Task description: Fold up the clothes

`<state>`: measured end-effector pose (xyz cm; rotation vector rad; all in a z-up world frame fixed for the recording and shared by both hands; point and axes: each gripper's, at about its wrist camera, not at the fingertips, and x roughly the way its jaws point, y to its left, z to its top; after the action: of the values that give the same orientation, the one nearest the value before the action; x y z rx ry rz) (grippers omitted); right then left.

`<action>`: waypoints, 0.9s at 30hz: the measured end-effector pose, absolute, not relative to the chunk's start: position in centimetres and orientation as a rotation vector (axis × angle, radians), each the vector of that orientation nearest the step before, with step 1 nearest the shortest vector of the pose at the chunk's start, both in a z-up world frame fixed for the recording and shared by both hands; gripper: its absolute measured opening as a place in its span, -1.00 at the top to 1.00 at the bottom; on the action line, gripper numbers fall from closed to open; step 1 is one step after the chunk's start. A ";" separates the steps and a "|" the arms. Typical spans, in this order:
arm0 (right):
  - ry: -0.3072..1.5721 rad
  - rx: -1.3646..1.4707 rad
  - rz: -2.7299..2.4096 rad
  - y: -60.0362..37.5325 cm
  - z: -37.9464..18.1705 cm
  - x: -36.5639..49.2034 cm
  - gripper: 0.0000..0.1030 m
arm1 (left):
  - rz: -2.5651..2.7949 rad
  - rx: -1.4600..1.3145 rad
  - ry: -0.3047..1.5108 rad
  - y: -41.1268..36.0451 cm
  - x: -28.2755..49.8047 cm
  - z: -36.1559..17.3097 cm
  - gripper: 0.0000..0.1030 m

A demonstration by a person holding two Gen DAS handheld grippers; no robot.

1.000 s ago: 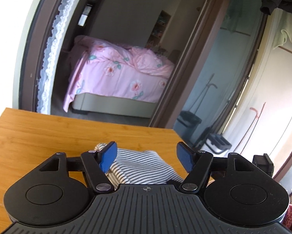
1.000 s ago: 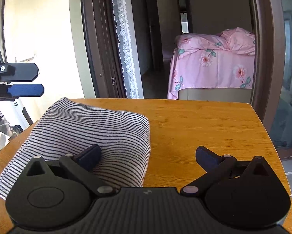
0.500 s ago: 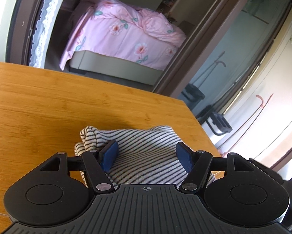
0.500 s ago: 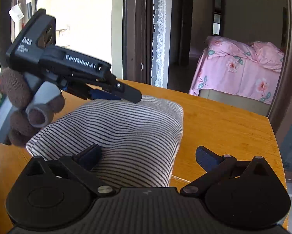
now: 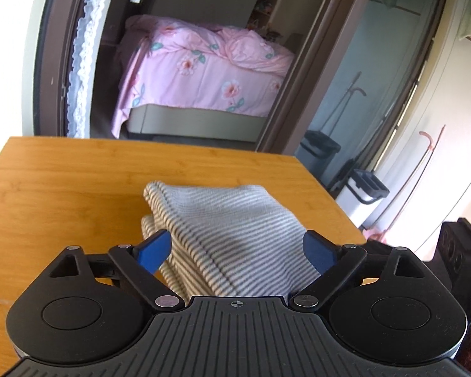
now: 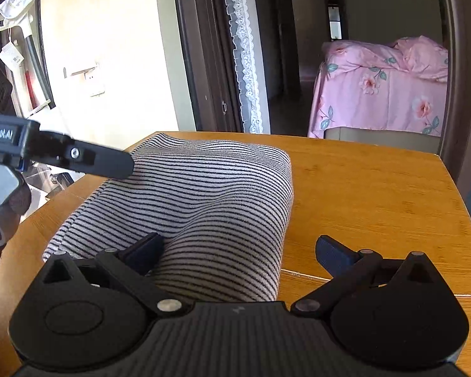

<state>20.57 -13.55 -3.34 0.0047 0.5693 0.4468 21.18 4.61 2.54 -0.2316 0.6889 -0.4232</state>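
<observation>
Just spread wider vs a sec ago: left gripper [image 5: 237,249] jaws, blue pads now clear of folded striped garment [image 5: 232,235] lying between them, nothing gripped. Seen from right wrist cam, left gripper tip [image 6: 122,166] at garment's far left edge, touching or just above, can't tell. Right gripper [image 6: 238,251] wide apart too, left pad against cloth, right pad over bare wooden table [image 6: 377,194]; no grip. Garment folded, lying on table. Pink bed [image 6: 383,88] thru doorway behind.

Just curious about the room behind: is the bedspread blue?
No, the bedspread seen through the doorway is pink with a flower print.
</observation>
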 end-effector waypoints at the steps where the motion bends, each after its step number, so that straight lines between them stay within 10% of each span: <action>1: 0.573 0.009 0.443 -13.6 -3.3 20.5 -1.00 | -0.415 -0.238 0.709 4.7 21.1 1.9 -0.84; 20: 0.808 0.303 0.510 -16.4 -3.0 24.2 -0.99 | -0.465 -0.361 0.775 5.4 21.1 -2.3 -0.64; 27: 0.809 0.232 0.590 -13.4 -2.7 24.1 -0.60 | -0.460 -0.325 0.747 6.1 20.0 -1.5 -0.31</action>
<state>24.10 -13.38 -2.68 0.2317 0.8091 0.5896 20.02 6.10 -1.49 -0.3247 0.7467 -0.4604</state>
